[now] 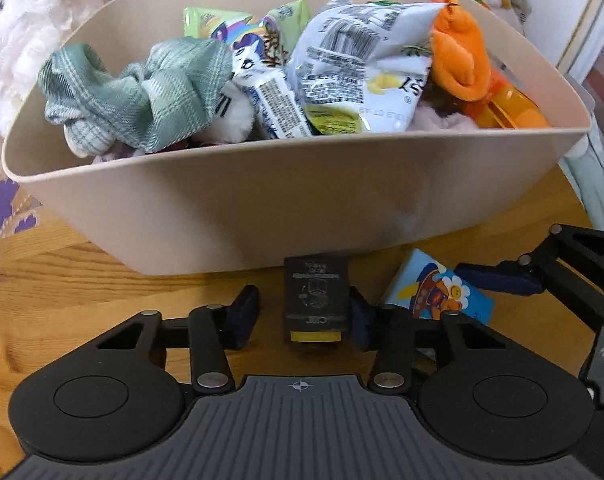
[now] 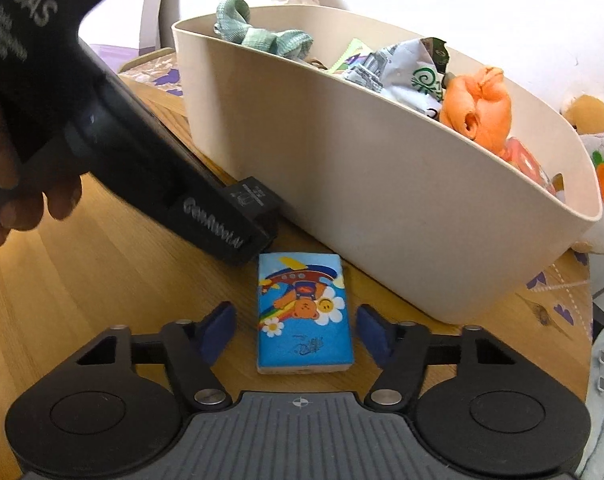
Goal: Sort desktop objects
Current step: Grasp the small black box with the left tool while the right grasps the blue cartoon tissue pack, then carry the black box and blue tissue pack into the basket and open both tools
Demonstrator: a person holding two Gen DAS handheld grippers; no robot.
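Nearest to us, our left gripper (image 1: 304,312) stood part open over the smooth wooden tabletop (image 1: 62,280), astride one small black rectangular battery pack with a yellow end label (image 1: 316,300); its right blue pad looked to touch the pack's side while the left pad stood clear, so we had no firm grip that we could see. Our right gripper (image 2: 298,334) was likewise part open, its two blue padded fingers (image 2: 216,330) flanking one flat blue rectangular packet printed with a cartoon bear and daisies (image 2: 304,312), with gaps on both sides and nothing held. The two items lay just beside each other on the table, close against the front wall of one large beige oval plastic bin (image 1: 262,208). Inside the bin we saw a soft green plaid cloth (image 1: 142,92), crinkled glossy snack bags, at least three, among them a white foil bag with grey print (image 1: 354,56), and one orange plush toy (image 1: 458,52). Beyond the bin, one fluffy white plush (image 1: 26,20) sat at the left.
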